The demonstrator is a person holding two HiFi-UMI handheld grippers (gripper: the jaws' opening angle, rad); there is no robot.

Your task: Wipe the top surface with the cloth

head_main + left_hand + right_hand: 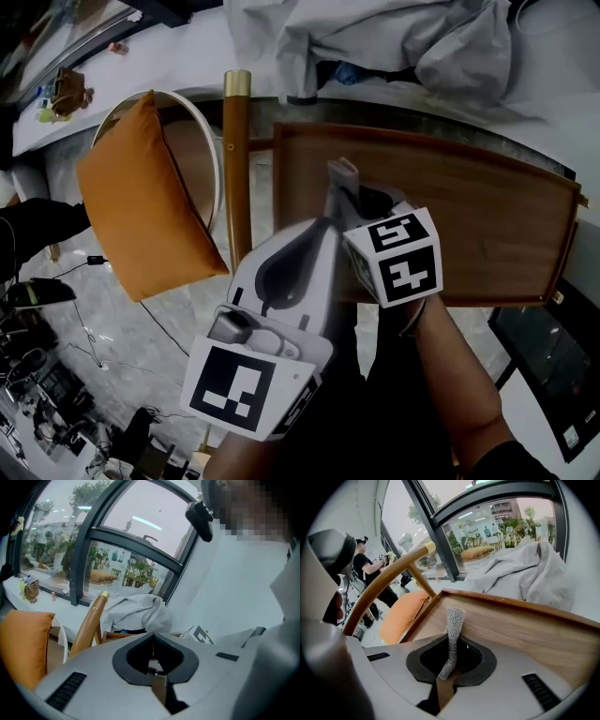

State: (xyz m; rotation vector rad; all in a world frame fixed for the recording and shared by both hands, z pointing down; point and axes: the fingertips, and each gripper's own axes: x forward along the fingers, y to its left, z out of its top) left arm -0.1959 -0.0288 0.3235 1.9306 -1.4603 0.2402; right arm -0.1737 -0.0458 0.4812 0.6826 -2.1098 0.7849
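an orange cushion [145,202] leans on a chair [236,159] off to the left of the left tool [319,239], whose jaws are closed together with nothing between them. just to its right, the right tool [451,639] is clamped on a grey knitted cloth [453,620], which sticks up past its tips, above the wooden table [525,630].

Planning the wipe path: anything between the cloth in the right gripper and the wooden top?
Nothing visible. The right gripper has its jaws shut on the cloth over the wooden top, and the wood ahead is bare out to its raised rim. The left gripper sits at the near left corner, beside it.
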